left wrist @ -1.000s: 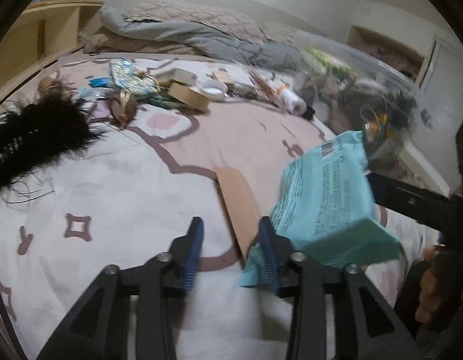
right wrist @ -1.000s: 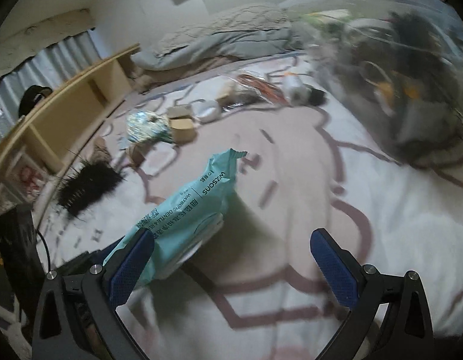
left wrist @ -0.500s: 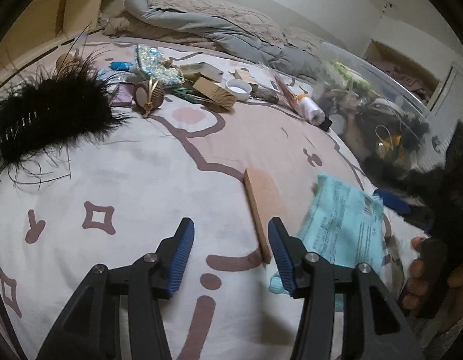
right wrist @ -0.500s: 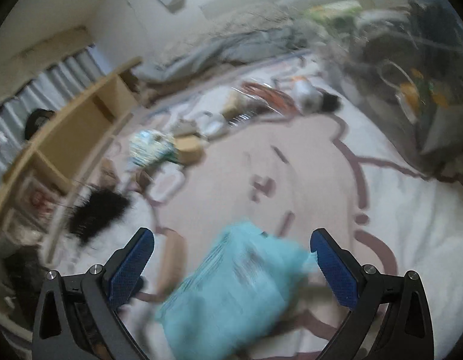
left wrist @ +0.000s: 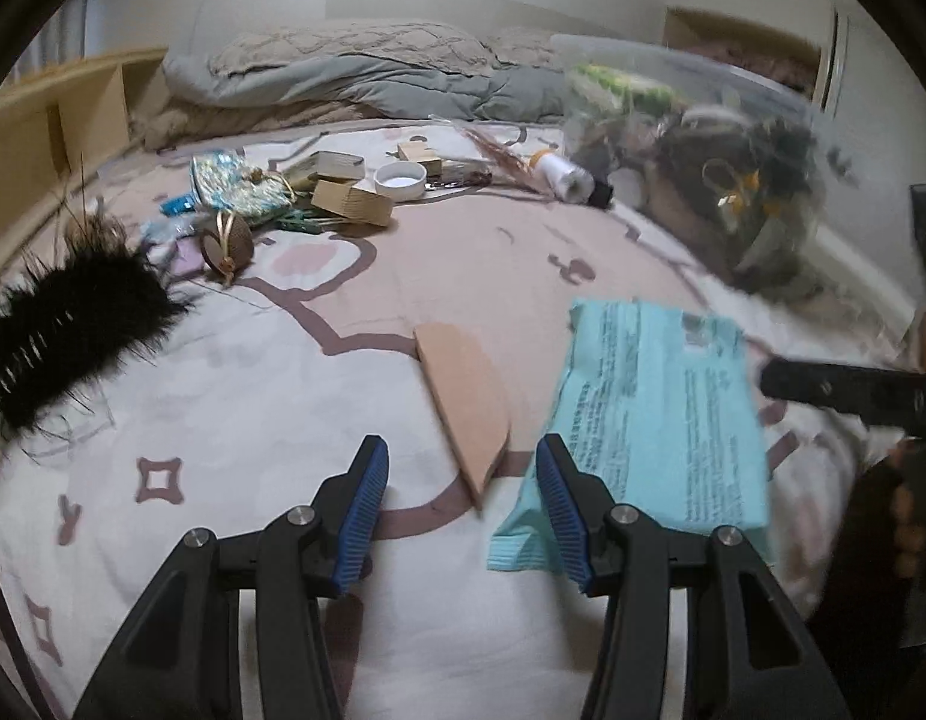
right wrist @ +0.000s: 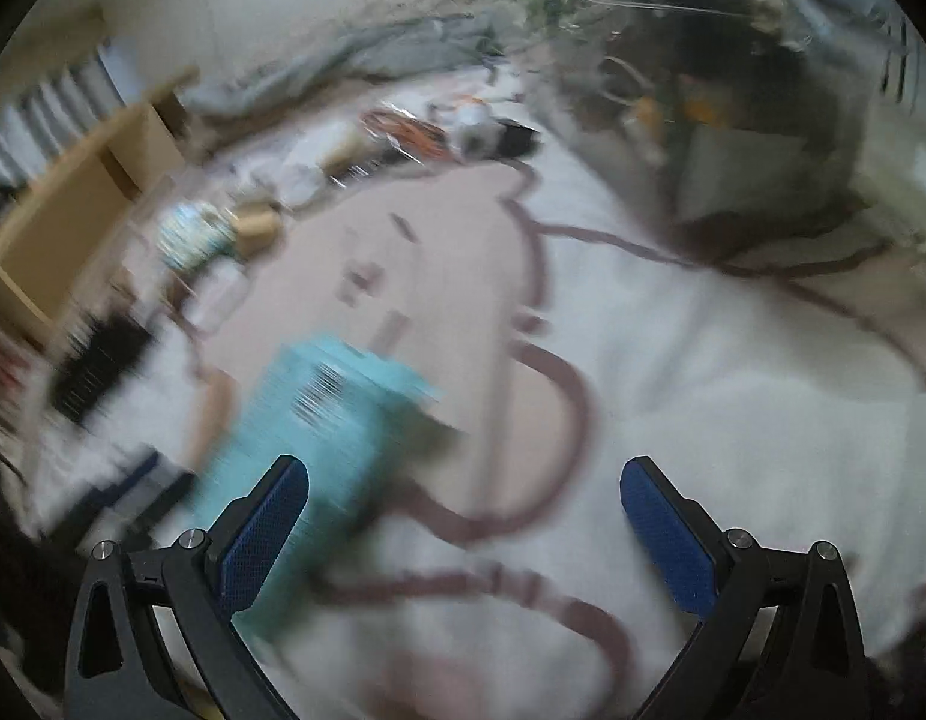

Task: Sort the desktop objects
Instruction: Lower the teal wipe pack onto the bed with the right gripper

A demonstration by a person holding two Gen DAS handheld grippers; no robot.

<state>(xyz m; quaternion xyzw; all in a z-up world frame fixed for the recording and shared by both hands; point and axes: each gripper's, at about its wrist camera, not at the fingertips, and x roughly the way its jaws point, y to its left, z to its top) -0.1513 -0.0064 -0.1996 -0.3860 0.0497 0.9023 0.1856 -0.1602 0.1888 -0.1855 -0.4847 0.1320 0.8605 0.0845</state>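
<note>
Left gripper (left wrist: 461, 489): fingers parted, nothing clamped, pointing down at the bed (left wrist: 234, 420). Tip of the tan wooden board (left wrist: 463, 402) lying flat just ahead, between the fingers. Teal wipes pack (left wrist: 649, 420) flat on the bed just outside the right finger, its near corner hidden behind that finger; contact unclear. Black feather piece (left wrist: 60, 330) well off to the left. Clutter farther ahead: brown round ornament (left wrist: 225, 240), cardboard box (left wrist: 351, 204), white dish (left wrist: 401, 180), white bottle (left wrist: 562, 174). Clear plastic bin (left wrist: 715, 168) of odds and ends far ahead-right. Grey quilt (left wrist: 366, 84) at the back.

Right gripper (right wrist: 464, 507): fingers spread wide, nothing between them. View heavily blurred. Wipes pack (right wrist: 324, 420) ahead of the left finger, mostly outside the gap. Bare bedsheet between the fingers. Bin (right wrist: 733, 108) far ahead-right. In the left view, a black part of the right gripper just right of the pack.
</note>
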